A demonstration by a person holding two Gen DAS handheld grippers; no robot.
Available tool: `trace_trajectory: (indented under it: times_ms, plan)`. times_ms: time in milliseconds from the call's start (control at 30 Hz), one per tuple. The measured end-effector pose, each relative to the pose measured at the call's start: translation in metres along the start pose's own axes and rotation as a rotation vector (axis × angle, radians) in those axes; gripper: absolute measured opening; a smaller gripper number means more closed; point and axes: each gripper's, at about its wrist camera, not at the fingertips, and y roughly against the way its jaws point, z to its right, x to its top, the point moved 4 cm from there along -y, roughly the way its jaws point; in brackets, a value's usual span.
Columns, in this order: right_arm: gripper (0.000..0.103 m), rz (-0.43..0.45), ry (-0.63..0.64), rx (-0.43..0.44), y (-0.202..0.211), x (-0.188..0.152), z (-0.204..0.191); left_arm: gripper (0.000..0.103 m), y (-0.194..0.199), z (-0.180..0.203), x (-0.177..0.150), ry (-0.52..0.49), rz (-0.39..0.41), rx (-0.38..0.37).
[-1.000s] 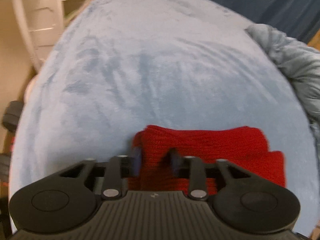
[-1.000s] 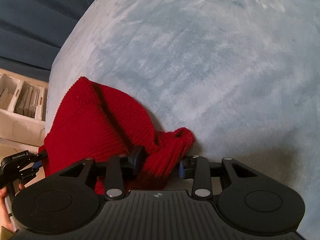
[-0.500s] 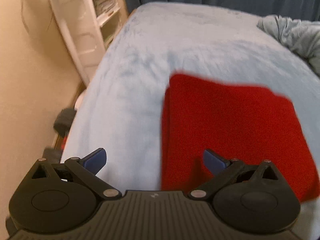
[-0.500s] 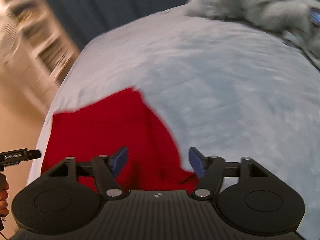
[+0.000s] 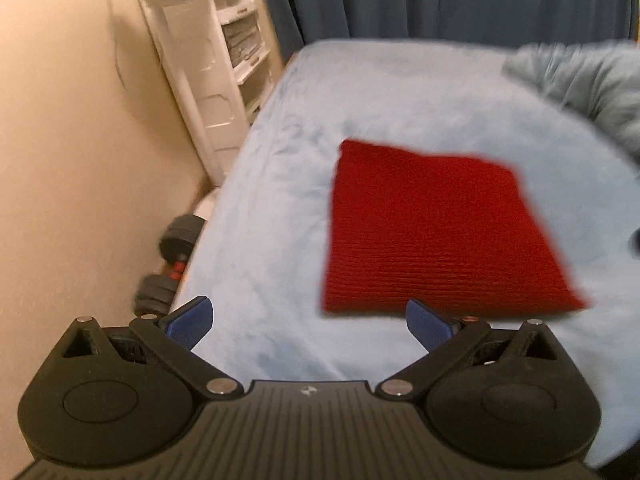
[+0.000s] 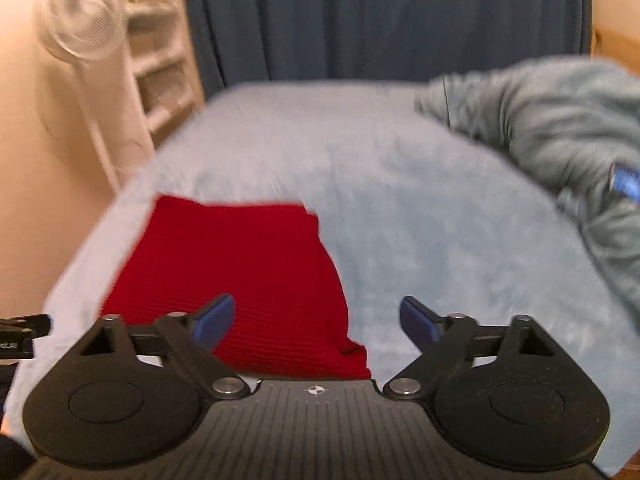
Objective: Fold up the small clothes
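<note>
Red knitted garment (image 5: pixel 440 228) is found lying flat on the light blue bed cover (image 5: pixel 280 240), released by both tools. The left gripper (image 5: pixel 310 326) is held with its blue pads (image 5: pixel 190 320) spread wide; nothing is gripped between them, and bare cover is seen in the gap. The right gripper (image 6: pixel 316 320) is likewise spread wide and empty, its left pad seen over the garment's near right portion in the view, though contact cannot be confirmed and separation is judged more likely.

Beyond the fingers, the garment is observed as a compact, roughly square shape with fairly straight edges; a doubled edge is suggested at its near right corner in the right wrist view. No loose sleeves or trailing parts are seen. Both views are blurred, so fine creases cannot be assessed.

Further out, a crumpled grey-blue blanket (image 6: pixel 560 140) is noted at the right side of the bed, well apart from the garment. A white fan (image 6: pixel 80 20), white shelving (image 5: pixel 236 60) and a dumbbell (image 5: pixel 172 264) on the floor are recorded to the left, with dark blue curtains (image 5: pixel 440 0) behind.

The fold of this item is judged complete or nearly so. Whether further small clothes remain cannot be determined; none is identified in view.
</note>
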Motion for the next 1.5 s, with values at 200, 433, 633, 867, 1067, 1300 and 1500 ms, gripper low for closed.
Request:
trace_trajectory:
  times_ms: [200, 433, 633, 867, 1067, 1300, 1500]
  plan:
    - [0.100, 0.036, 0.022, -0.051, 0.067, -0.031, 0.001, 0.103, 0.072, 0.018, -0.035, 0.121, 0.039, -0.080]
    - [0.100, 0.001, 0.089, -0.091, 0.090, -0.072, -0.006, 0.103, 0.090, 0.034, -0.068, 0.082, 0.022, -0.082]
    - [0.100, 0.012, 0.095, -0.073, 0.102, -0.075, -0.014, 0.103, 0.101, 0.031, -0.074, 0.072, 0.050, -0.077]
    - [0.100, 0.021, 0.116, -0.050, 0.110, -0.076, -0.027, 0.103, 0.110, 0.029, -0.074, 0.074, 0.059, -0.063]
    - [0.100, 0.022, 0.112, -0.051, 0.111, -0.075, -0.027, 0.103, 0.112, 0.028, -0.073, 0.073, 0.055, -0.059]
    - [0.100, 0.014, 0.106, -0.048, 0.111, -0.073, -0.028, 0.103, 0.113, 0.031, -0.074, 0.047, 0.062, -0.049]
    - [0.100, 0.017, 0.101, -0.041, 0.113, -0.073, -0.029, 0.103, 0.112, 0.031, -0.074, 0.041, 0.059, -0.047]
